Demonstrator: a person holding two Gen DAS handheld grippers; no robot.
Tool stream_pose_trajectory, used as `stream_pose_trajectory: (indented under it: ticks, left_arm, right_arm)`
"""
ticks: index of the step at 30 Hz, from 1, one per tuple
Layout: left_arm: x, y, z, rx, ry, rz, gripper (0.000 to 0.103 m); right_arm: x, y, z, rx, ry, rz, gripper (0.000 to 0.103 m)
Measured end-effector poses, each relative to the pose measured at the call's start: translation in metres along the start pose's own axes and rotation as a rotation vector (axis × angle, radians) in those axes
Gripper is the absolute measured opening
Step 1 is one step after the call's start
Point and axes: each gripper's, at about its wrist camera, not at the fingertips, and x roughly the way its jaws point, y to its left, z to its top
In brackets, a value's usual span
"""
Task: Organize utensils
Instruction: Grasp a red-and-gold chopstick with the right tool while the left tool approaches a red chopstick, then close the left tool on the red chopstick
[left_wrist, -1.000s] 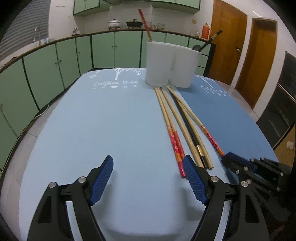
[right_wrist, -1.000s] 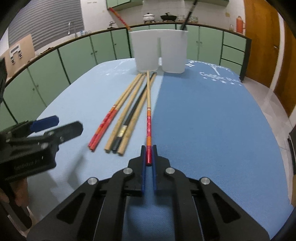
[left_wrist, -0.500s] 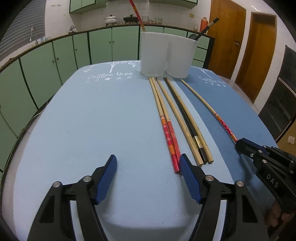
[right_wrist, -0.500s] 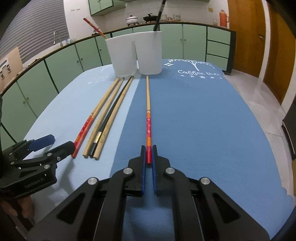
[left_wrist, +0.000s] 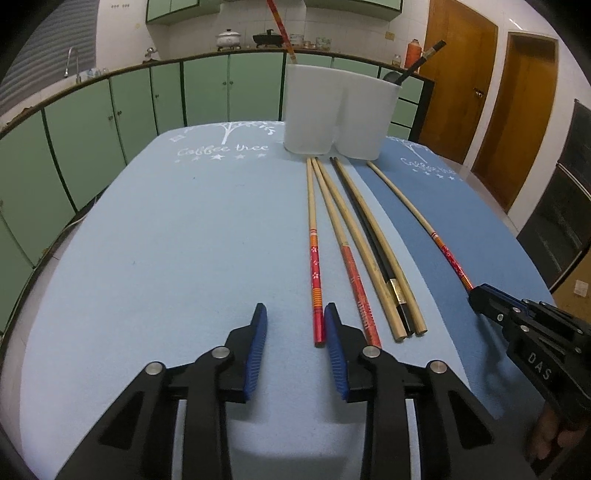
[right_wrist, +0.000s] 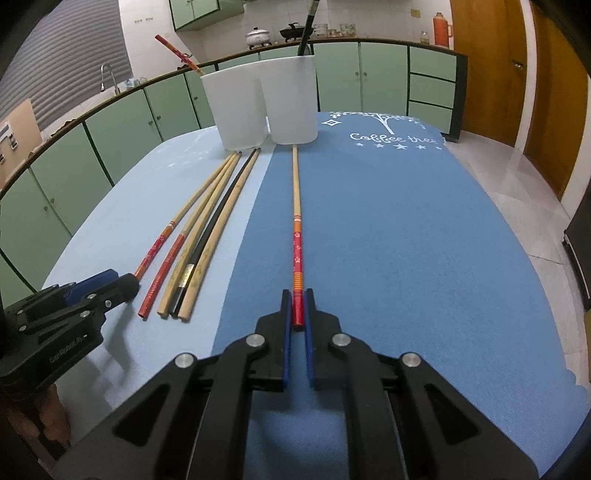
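Left wrist view: the left gripper (left_wrist: 295, 332) has just been closing, its jaws half open around the red end of a red-handled bamboo chopstick (left_wrist: 313, 258) – the pads not pressing. That chopstick lies flat on the light blue tablecloth (left_wrist: 166, 240), its long axis running away toward the white twin-compartment holder (left_wrist: 340, 114).

Right wrist view: the right gripper (right_wrist: 297, 314) is nearly closed on the red end of a second red-handled chopstick (right_wrist: 296, 221), pointing straight at the holder – whether the pads press it is hard to tell.
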Motion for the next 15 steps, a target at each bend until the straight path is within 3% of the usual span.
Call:
stream_pose_trajectory:
  ticks: [5, 8, 10, 15]
  left_arm:
    - [0.0015, -0.0011, 0.0016, -0.012, -0.001, 0.002, 0.035]
    - [0.0013, 0.0017, 0.0016, -0.028, -0.004, 0.007, 0.024]
    - [0.0012, 0.0037, 0.0022, -0.039, -0.002, -0.005, 0.006]
    - [-0.0005, 0.0026, 0.0047, -0.047, 0.004, -0.036, 0.006]
  right_arm:
    - [0.0010, 0.0021, -0.0005, -0.015, 0.005, -0.003, 0.009]
    - [0.0014, 0.0028, 0.0000, -0.029, 0.008, -0.002, 0.005]
    - [0.0016, 0.0024, 0.0007, -0.030, 0.010, 0.001, 0.005]
    - [-0.0021, -0.0015, 0.0038, -0.021, 0.001, 0.011, 0.005]
